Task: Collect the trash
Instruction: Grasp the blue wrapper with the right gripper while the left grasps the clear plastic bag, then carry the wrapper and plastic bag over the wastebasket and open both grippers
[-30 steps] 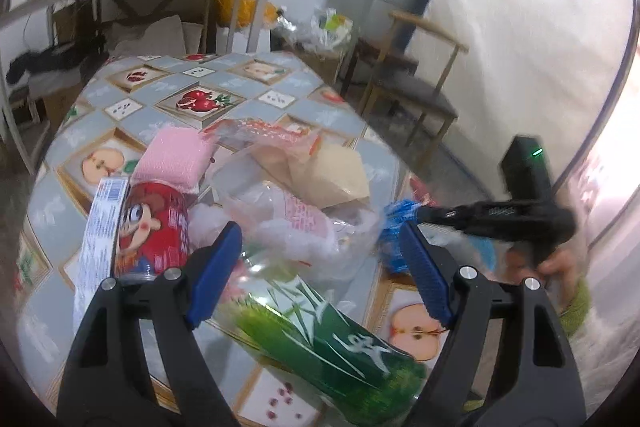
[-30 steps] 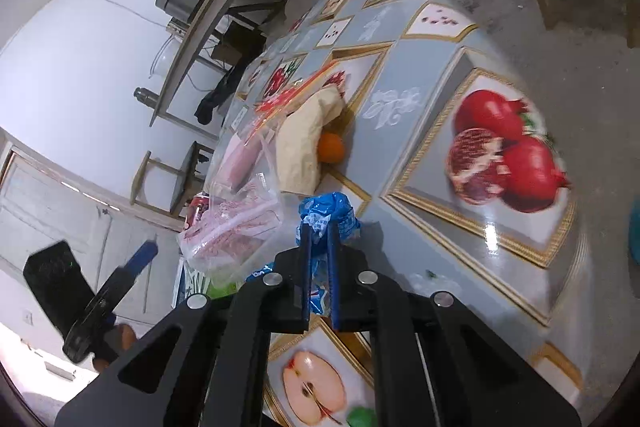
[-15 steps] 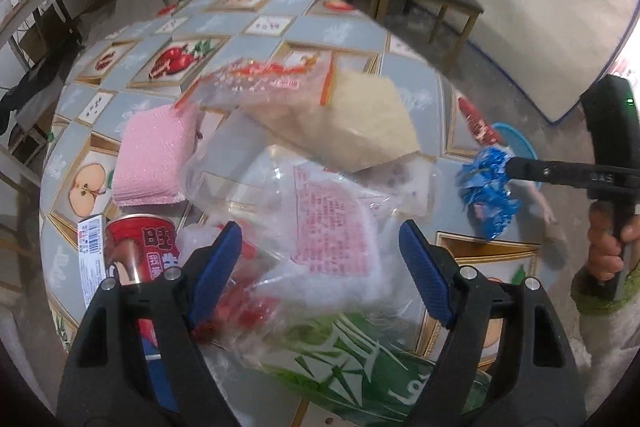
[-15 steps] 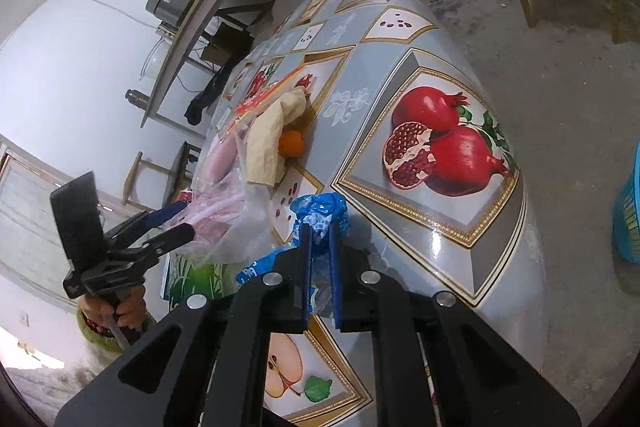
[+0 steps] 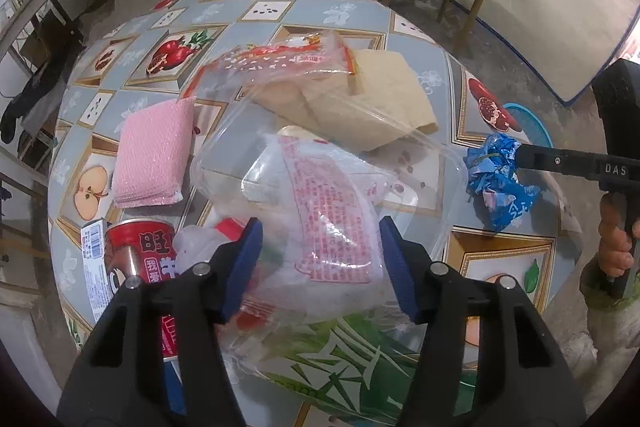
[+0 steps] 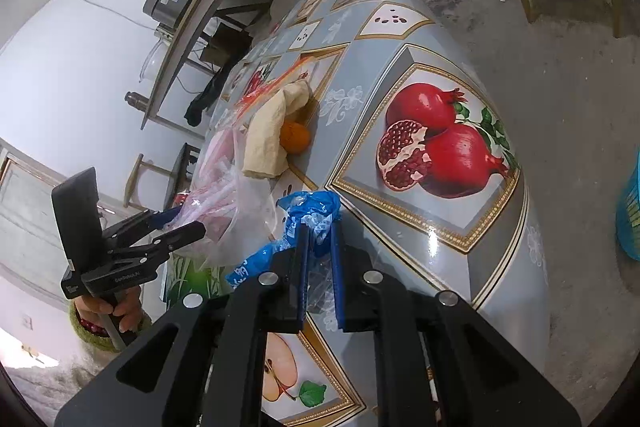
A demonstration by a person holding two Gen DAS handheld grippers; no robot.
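A crumpled blue wrapper (image 6: 308, 215) is clamped between the pads of the right gripper (image 6: 319, 259) above the tabletop's near edge. A clear plastic bag (image 5: 328, 215) lies between the closing, still parted jaws of the left gripper (image 5: 320, 267). Being light, limp and slippery, the bag is best pinched at a bunched fold.
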